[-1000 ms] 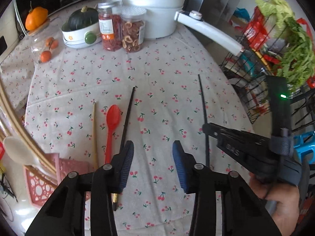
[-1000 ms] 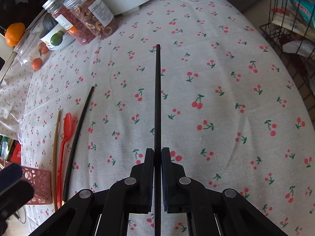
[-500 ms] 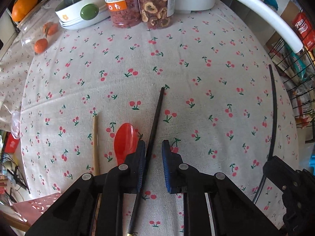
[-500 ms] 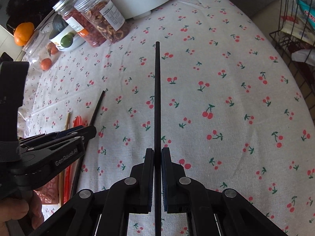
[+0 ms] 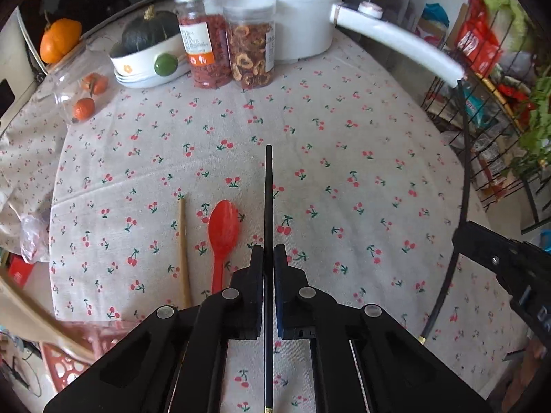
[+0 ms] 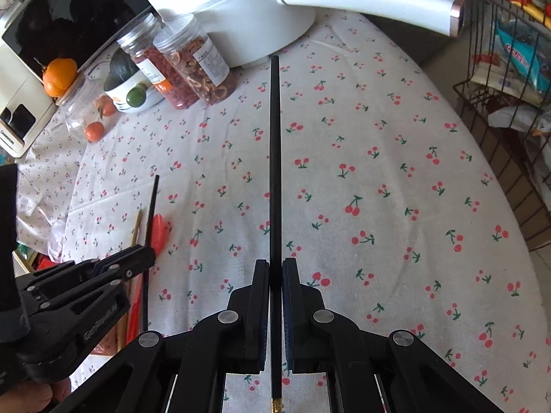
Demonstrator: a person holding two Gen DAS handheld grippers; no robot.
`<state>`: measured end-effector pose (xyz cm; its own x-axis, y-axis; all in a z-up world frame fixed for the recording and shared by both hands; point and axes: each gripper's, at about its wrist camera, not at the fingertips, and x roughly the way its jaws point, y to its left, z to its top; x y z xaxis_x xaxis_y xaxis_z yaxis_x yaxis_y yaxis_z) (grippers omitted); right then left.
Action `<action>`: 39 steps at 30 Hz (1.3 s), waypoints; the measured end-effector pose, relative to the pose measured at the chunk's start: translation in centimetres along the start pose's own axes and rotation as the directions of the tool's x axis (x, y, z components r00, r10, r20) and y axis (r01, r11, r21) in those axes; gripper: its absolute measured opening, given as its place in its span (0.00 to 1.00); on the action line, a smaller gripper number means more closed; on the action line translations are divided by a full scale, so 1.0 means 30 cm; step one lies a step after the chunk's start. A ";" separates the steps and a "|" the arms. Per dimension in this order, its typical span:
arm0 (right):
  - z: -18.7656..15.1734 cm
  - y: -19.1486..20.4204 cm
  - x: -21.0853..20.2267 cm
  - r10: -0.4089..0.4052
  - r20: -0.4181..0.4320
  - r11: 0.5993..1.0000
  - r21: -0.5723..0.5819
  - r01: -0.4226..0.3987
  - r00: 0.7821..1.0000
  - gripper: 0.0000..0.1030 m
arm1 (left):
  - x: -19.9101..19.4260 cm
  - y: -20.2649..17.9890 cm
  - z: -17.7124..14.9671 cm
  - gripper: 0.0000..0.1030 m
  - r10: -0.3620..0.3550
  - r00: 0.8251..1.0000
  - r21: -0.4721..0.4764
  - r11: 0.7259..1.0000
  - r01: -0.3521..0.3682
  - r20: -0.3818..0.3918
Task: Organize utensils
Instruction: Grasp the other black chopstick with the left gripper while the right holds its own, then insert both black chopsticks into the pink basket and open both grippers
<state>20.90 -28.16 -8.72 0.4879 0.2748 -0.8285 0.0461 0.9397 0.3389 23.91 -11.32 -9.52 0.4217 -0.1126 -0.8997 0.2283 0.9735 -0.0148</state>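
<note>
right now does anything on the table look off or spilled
Nothing spilled or damaged. The one oddity: the wooden chopstick lies alone beside the red spoon, while each gripper holds a black chopstick.

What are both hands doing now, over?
Left gripper shut on a black chopstick. Right gripper shut on the other chopstick. Red spoon still on the tablecloth.

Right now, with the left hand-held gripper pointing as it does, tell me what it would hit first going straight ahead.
The left hand-held gripper, shut on a black chopstick, points across open tablecloth. Beyond that, probably the dried-fruit jar or white pot; depth is unclear.
</note>
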 end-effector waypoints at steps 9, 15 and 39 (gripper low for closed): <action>-0.059 0.124 -0.182 0.001 0.157 0.998 -0.061 0.009 0.988 0.04 | -0.371 0.072 -0.161 0.05 -0.083 0.953 0.042 0.996 0.074 0.292; -0.081 0.231 -0.279 0.001 0.263 0.992 -0.125 0.033 0.965 0.04 | -0.589 0.140 -0.241 0.05 -0.141 0.868 0.040 0.989 0.139 0.477; -0.151 0.604 -0.464 0.284 0.368 0.926 -0.344 -0.154 0.886 0.04 | -0.858 0.458 -0.352 0.05 0.029 0.718 -0.110 0.992 0.067 0.696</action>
<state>11.00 -14.04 6.94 0.7657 0.4352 -0.4736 -0.3324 0.8981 0.2878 6.94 7.05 8.82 0.9197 -0.1916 -0.3428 0.1583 0.9797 -0.1230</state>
